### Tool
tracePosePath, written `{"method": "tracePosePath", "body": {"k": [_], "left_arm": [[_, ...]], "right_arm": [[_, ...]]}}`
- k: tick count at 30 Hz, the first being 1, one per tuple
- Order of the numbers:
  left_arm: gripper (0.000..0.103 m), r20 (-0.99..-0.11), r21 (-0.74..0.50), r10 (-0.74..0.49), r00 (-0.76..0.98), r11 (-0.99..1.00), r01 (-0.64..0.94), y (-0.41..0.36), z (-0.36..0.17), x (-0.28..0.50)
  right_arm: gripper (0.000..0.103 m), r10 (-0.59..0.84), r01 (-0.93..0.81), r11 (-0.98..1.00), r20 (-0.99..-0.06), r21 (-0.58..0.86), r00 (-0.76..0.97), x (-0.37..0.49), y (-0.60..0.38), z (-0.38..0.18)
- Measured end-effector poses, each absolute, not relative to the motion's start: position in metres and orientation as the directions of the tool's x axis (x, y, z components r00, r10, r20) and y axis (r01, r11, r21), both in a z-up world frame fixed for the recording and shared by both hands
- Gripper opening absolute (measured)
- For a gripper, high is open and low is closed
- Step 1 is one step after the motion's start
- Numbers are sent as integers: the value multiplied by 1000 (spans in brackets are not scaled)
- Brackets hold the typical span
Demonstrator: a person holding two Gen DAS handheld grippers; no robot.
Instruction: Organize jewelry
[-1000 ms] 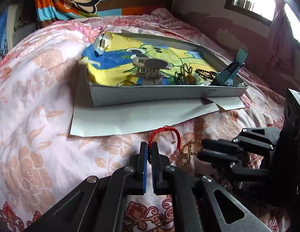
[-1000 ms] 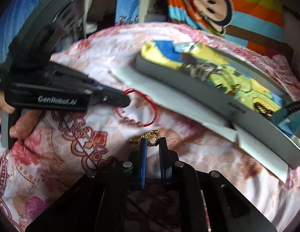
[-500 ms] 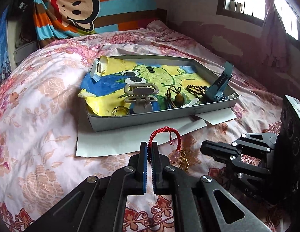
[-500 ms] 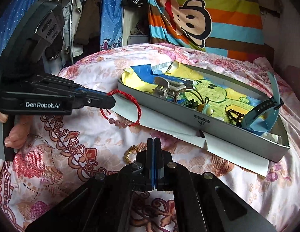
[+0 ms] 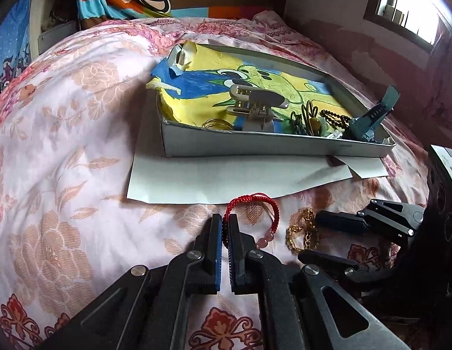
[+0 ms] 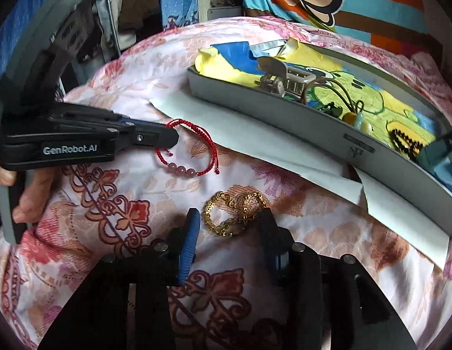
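My left gripper is shut on the cord of a red bracelet with pink beads, and the loop hangs just over the bedspread. In the right wrist view the left gripper pinches the red bracelet from the left. A gold chain lies crumpled on the bedspread. My right gripper straddles it with its jaws opening, the chain between them and the pads not pressing on it. The left wrist view shows the right gripper around the gold chain.
A shallow grey tray lined with a yellow cartoon cloth sits on white paper on the floral bed. It holds a beige claw clip, hair ties, black beads and a blue watch. A hand grips the left tool.
My right gripper closed fully half a second ago and now stands open around the gold chain, lower over the bed. The left gripper keeps its hold on the red bracelet.
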State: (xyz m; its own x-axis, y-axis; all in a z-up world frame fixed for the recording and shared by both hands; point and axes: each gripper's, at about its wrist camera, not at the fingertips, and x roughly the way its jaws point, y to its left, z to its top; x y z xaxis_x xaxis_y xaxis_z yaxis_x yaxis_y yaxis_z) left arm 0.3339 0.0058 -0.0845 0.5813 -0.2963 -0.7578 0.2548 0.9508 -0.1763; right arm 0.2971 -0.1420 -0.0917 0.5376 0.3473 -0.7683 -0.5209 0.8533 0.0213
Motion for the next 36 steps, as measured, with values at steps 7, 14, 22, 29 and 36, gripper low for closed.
{"method": "tracePosePath", "body": {"k": [7, 14, 22, 29, 36], "left_arm": [[4, -756, -180, -299, 583, 950, 255, 6, -84, 334], [4, -728, -177, -306, 613, 948, 263, 5, -72, 328], [4, -627, -164, -307, 716, 951, 263, 9, -25, 324], [4, -591, -206, -254, 766, 965, 161, 20, -5, 355], [4, -618, -259, -223, 754, 963, 73, 24, -17, 390]], "right_arm": [[30, 270, -501, 865, -805, -38, 528, 308, -131, -96], [14, 269, -461, 887, -779, -29, 566, 304, -144, -89], [3, 288, -442, 895, -684, -56, 670, 299, -161, -38], [3, 254, -406, 907, -622, -112, 740, 321, -177, 7], [3, 219, -349, 928, -562, -133, 797, 350, -182, 36]]}}
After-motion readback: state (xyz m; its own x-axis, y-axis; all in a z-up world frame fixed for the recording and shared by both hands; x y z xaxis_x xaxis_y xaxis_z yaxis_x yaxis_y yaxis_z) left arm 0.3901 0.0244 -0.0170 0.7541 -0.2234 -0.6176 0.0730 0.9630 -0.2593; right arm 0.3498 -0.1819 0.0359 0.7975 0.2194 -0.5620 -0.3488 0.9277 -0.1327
